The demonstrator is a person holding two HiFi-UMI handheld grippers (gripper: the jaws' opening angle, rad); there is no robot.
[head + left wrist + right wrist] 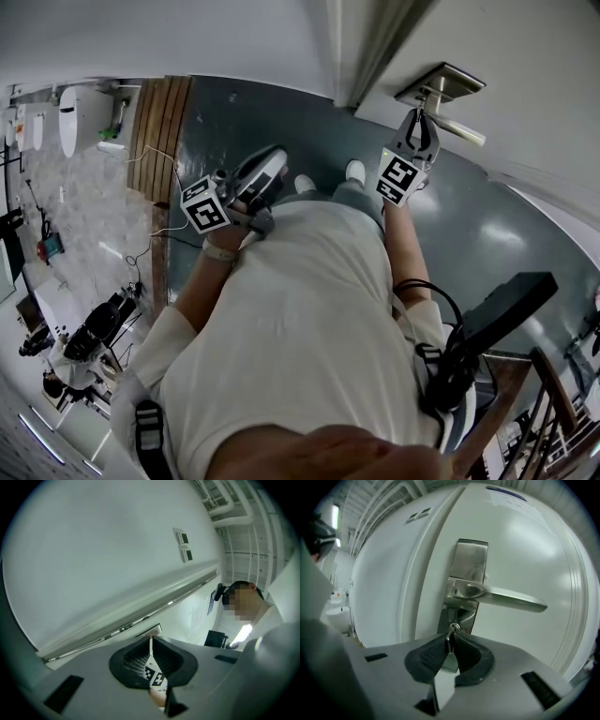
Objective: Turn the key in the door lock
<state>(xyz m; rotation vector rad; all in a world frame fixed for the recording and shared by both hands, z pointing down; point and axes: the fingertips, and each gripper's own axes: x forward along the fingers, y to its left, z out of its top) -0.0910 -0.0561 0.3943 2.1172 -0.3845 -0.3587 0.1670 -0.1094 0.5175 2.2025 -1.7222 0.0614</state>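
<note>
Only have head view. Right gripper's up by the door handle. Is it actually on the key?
Observer: Yes. In the right gripper view, the right gripper has its jaws closed on the key, which sits in the lock plate.
Operator: Is it touching the handle?
Observer: No. The lever handle is above the jaws and clear of them.
Operator: Left gripper holding anything?
Observer: No. In the left gripper view, the left gripper has its jaws together with nothing between them, facing a plain white wall.
</note>
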